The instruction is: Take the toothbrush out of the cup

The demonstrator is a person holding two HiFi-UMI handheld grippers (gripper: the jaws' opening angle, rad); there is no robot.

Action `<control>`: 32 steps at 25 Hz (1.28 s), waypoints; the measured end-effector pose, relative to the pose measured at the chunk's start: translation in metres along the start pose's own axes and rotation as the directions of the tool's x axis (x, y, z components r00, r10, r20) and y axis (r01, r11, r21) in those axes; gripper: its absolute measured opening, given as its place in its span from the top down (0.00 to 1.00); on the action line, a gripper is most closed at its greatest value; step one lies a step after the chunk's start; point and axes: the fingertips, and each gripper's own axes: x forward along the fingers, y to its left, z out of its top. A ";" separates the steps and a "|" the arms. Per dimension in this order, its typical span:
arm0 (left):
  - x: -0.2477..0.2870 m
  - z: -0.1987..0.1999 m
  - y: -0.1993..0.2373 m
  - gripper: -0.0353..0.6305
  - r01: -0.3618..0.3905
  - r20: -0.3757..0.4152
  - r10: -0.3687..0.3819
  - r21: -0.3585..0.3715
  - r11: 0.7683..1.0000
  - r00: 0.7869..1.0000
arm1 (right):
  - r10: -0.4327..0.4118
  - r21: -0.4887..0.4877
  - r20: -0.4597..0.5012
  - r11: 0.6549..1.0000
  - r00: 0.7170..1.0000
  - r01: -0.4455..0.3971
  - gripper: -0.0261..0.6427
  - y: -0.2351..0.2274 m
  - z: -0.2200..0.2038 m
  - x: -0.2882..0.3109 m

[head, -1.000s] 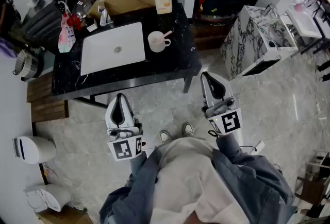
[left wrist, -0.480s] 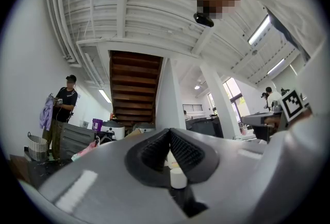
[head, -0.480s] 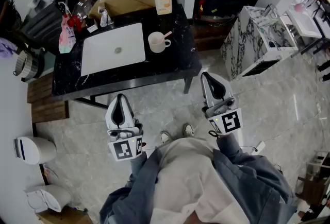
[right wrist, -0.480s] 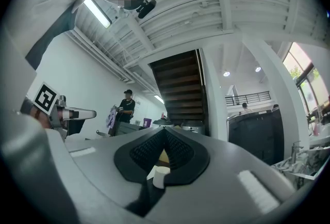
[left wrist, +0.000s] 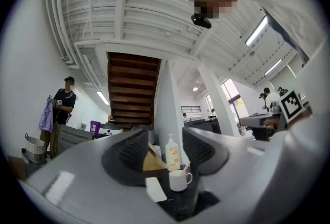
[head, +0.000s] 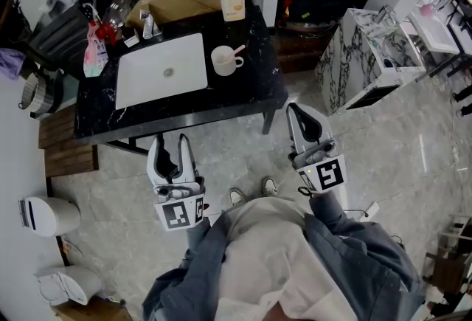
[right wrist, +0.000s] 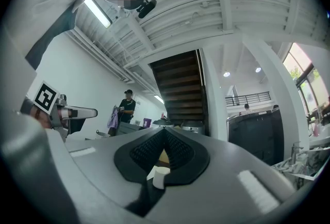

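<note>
Left gripper (head: 168,141): jaws opening, roughly half apart, nothing between them.
Right gripper (head: 293,107): jaws together, empty.
Toothbrush (head: 237,49): stands in white cup (head: 223,60) on black counter (head: 247,99), right of sink (head: 147,83); handle leans far-right over the rim.
Relation: I judge the cup far of both grippers, well apart; the left gripper view frames it straight ahead.

The left gripper (head: 170,142) is opening: its fingers (head: 153,156), shut a moment ago, are spreading with nothing between them.
</note>
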 end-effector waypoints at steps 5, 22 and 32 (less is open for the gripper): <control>0.000 0.000 0.003 0.58 -0.012 0.004 0.012 -0.011 1.000 1.000 | -0.002 0.000 0.003 1.000 1.000 0.002 0.96 -0.001 0.000 -0.001; 0.008 -0.002 -0.008 0.58 -0.001 -0.009 0.002 0.003 1.000 1.000 | -0.015 0.003 -0.009 1.000 1.000 0.015 0.96 -0.013 -0.001 -0.008; 0.027 0.001 -0.027 0.58 -0.026 -0.005 0.027 0.032 0.999 1.000 | 0.010 0.012 -0.007 1.000 1.000 -0.010 0.96 -0.044 -0.002 -0.013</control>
